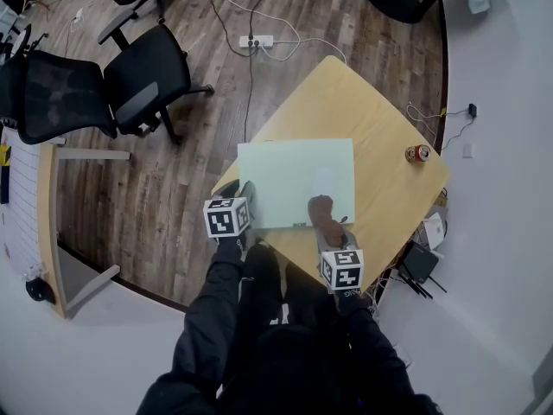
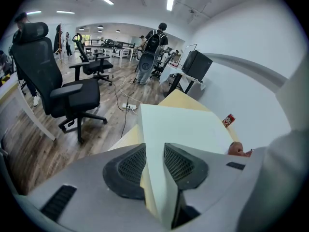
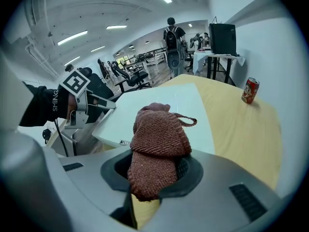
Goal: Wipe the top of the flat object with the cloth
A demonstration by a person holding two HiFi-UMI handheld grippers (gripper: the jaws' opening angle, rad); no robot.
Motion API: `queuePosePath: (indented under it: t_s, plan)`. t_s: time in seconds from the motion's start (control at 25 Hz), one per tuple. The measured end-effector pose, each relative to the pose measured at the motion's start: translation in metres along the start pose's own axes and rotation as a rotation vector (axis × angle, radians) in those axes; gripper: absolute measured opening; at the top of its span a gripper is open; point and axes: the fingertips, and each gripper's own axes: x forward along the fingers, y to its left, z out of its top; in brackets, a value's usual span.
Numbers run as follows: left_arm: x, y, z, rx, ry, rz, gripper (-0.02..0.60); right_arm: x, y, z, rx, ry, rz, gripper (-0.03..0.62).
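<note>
A pale green flat board (image 1: 298, 182) lies on the wooden table (image 1: 380, 128), its near left corner over the table's edge. My left gripper (image 1: 239, 206) is shut on that corner, and the board (image 2: 188, 129) runs away from between its jaws. In my right gripper (image 1: 331, 230), shut, is a brown knitted cloth (image 1: 322, 213) that rests on the board's near right edge. The cloth (image 3: 159, 139) bulges out of the right gripper (image 3: 157, 170), with the board (image 3: 159, 112) just beyond it. The left gripper (image 3: 91, 103) shows at the board's far corner.
A red can (image 1: 419, 153) stands near the table's right edge; the can (image 3: 249, 90) is well beyond the cloth. Black office chairs (image 1: 95, 85) stand on the wood floor at left. A power strip (image 1: 257, 41) and cables lie beyond the table.
</note>
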Motion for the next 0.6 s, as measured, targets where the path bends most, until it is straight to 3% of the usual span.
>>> queuePosePath:
  t_s: [0.2,0.4,0.6]
  plan:
    - [0.0,-0.001,0.001,0.0,-0.002,-0.01,0.138,-0.017,0.007,0.003,0.032,-0.004,0.015,0.117]
    - [-0.001,0.0,0.002,-0.003,-0.001,-0.015,0.138,-0.023,0.015,0.071,-0.007,-0.126,0.048,0.118]
    - [0.0,-0.001,0.002,-0.01,0.001,-0.026,0.138,0.006,0.014,0.129,-0.042,-0.185,0.053,0.118]
